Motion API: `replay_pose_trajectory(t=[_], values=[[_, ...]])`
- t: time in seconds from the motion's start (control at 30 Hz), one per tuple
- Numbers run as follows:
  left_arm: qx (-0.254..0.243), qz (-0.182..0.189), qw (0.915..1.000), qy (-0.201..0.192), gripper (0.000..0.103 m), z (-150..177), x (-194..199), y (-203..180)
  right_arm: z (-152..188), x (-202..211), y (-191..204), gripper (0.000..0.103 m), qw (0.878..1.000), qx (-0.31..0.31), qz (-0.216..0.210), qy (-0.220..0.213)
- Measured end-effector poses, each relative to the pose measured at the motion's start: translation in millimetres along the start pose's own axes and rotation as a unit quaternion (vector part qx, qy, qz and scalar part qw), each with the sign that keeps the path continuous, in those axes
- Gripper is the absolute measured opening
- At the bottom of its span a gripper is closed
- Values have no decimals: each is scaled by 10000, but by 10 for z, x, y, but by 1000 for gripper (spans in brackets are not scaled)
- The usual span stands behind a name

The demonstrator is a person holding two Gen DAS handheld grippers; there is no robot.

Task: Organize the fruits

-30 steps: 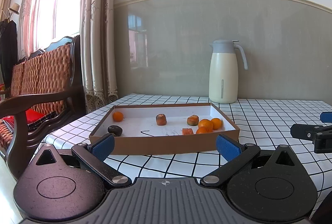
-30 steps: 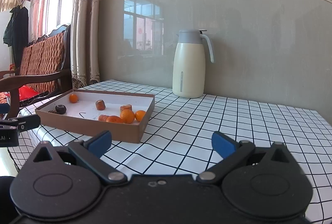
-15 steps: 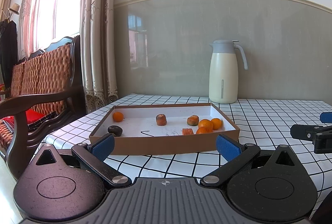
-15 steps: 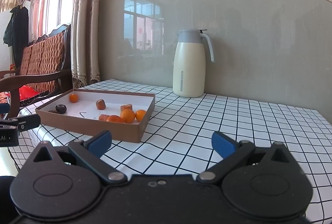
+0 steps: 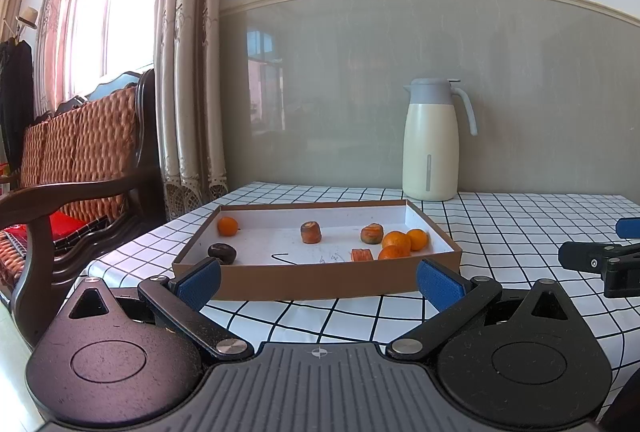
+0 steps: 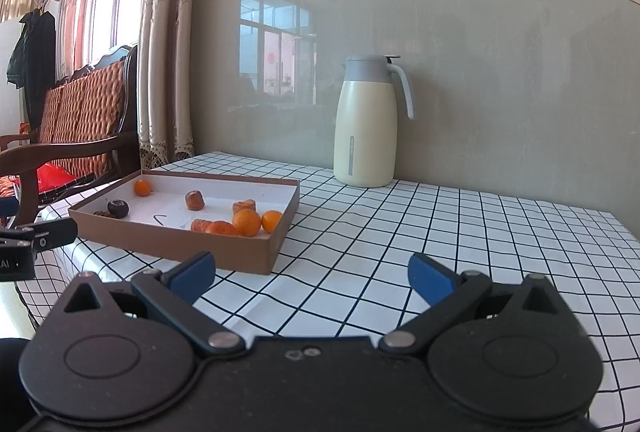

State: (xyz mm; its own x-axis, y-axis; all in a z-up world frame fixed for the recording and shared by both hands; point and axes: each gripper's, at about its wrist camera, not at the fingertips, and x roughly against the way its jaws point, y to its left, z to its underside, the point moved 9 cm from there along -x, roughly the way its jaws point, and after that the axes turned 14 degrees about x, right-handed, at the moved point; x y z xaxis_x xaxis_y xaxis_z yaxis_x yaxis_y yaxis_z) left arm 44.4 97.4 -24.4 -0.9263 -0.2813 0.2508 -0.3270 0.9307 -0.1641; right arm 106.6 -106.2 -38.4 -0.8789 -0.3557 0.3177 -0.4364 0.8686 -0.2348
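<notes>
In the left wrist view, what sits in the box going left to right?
Dark fruit → lone orange → brown stub → orange slice → greenish-brown piece → cluster of three oranges.

One shallow box (image 5: 316, 278) holds four oranges: one far left (image 5: 227, 226), three bunched right (image 5: 396, 241). Also three brownish fruits (image 5: 311, 232), one dark fruit (image 5: 221, 252). One jug (image 5: 430, 144) stands behind.

The left tongs (image 5: 319, 282) are held level with blue-padded fingers (image 5: 199, 282) spread wide, nothing gripped. The right tongs (image 6: 312, 276) are likewise spread wide and empty, alongside.
</notes>
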Motion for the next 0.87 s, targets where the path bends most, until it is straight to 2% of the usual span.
replay_pose_trajectory(t=[0.87], values=[[-12,-7,9998,-178,103,-26,42,-4,-7,0,-9,97,10000,-18,-6,-1]])
